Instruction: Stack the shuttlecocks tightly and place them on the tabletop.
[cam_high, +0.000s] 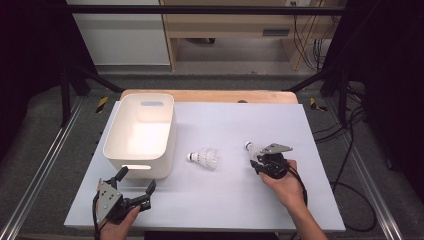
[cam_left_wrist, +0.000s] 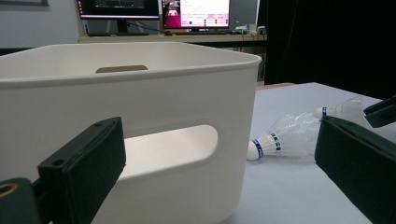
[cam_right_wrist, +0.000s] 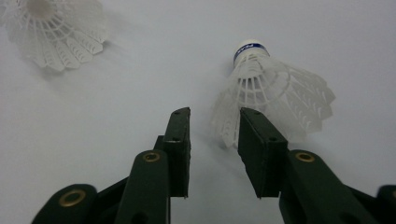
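Right gripper: fingers slightly apart, empty, poised at the skirt rim of the near shuttlecock, which lies on its side on the worktop, apparently just beside one finger rather than between them. Second shuttlecock lies near the white bin. Left gripper: fingers wide apart, idle beside the bin. Step in hand: approach for pickup. Next move likely calls for shifting sideways to straddle the skirt, then closing gently.
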